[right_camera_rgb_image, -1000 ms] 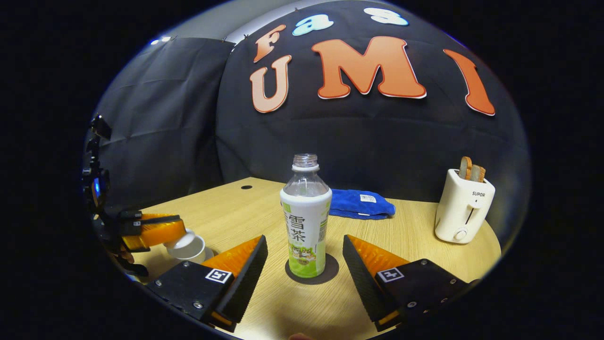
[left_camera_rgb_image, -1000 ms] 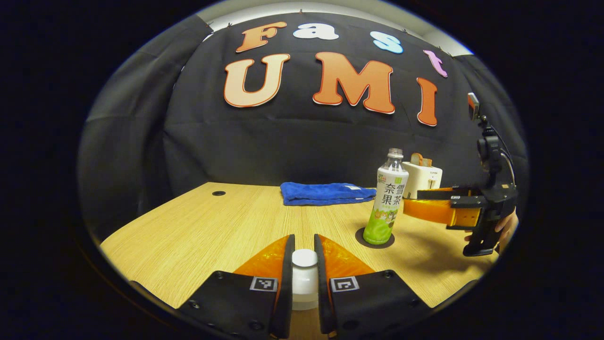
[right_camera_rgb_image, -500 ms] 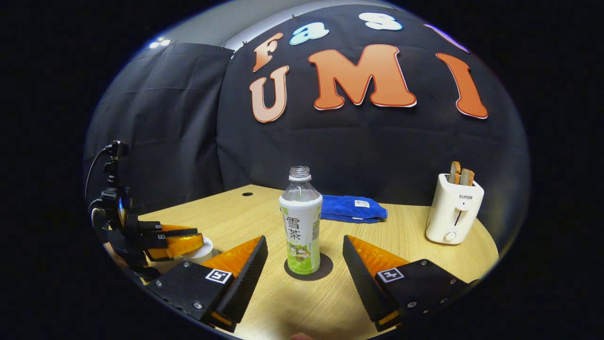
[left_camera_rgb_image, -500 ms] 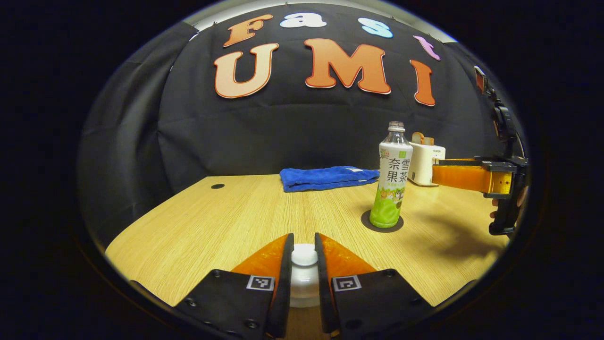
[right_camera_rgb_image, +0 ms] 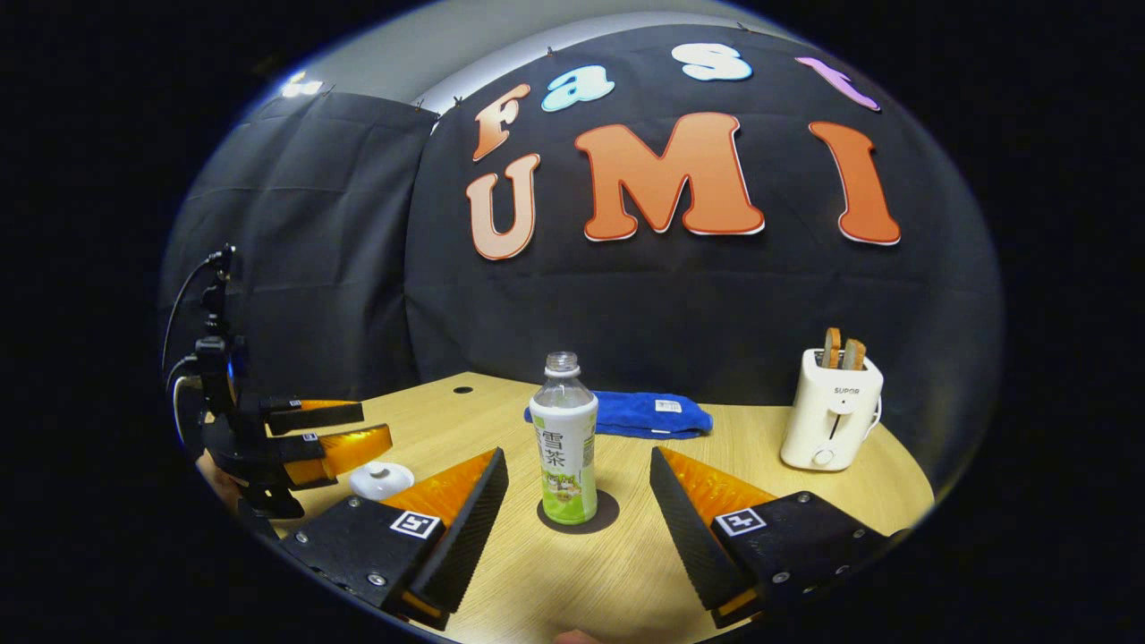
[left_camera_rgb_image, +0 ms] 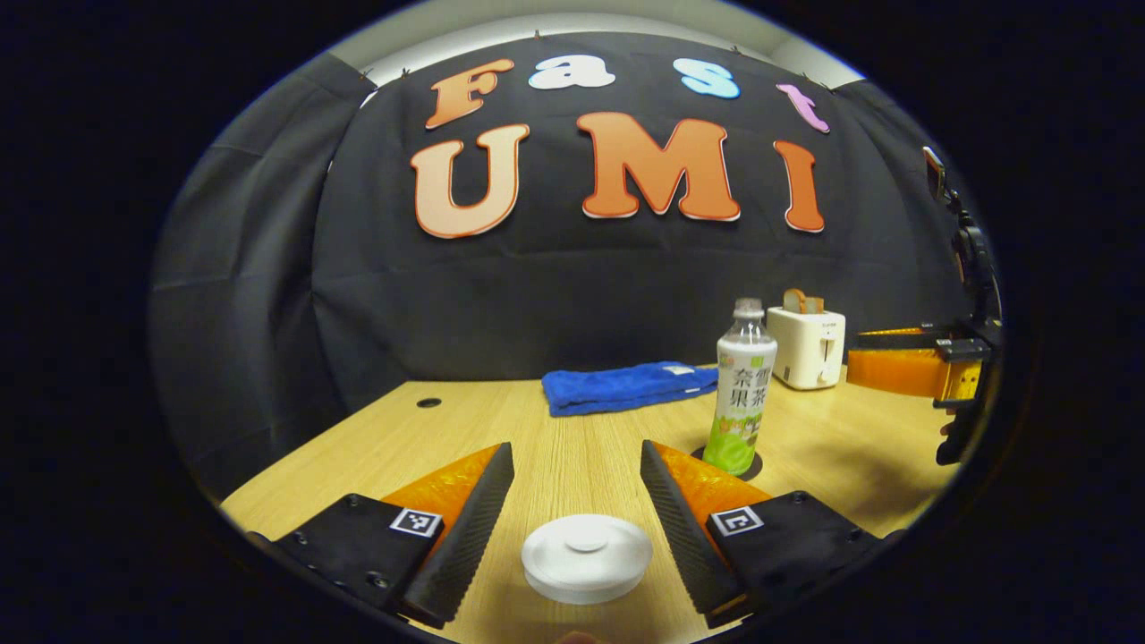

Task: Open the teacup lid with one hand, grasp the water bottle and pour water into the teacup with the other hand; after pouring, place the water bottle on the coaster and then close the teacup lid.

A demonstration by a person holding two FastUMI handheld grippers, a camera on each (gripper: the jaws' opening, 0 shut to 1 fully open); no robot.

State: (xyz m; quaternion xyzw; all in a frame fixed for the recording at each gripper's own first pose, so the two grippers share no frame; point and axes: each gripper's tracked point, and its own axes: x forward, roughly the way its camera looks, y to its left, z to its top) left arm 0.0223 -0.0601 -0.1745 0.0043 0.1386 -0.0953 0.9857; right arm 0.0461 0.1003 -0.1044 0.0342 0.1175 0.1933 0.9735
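The white teacup lid (left_camera_rgb_image: 587, 556) with its small knob lies flat over the cup, low in the left gripper view. My left gripper (left_camera_rgb_image: 575, 465) stands open around it, both fingers apart from the lid. The right gripper view has that lid (right_camera_rgb_image: 380, 478) at the left, beside the left gripper (right_camera_rgb_image: 358, 429). The water bottle (right_camera_rgb_image: 564, 447), uncapped with a white and green label, stands upright on the dark round coaster (right_camera_rgb_image: 606, 517). My right gripper (right_camera_rgb_image: 577, 465) is open, short of the bottle, with nothing between its fingers. The bottle (left_camera_rgb_image: 745, 394) stands at mid right in the left gripper view, the right gripper (left_camera_rgb_image: 856, 355) to its right.
A folded blue towel (left_camera_rgb_image: 631, 386) lies at the back of the wooden table (left_camera_rgb_image: 572, 429). A white toaster (right_camera_rgb_image: 827, 411) with bread slices stands at the back right. A small round hole (left_camera_rgb_image: 428, 402) is in the tabletop at the back left.
My left gripper has opened and let go of the lid's knob, then drawn back from it. My right gripper has backed away from the bottle, which stays on the coaster.
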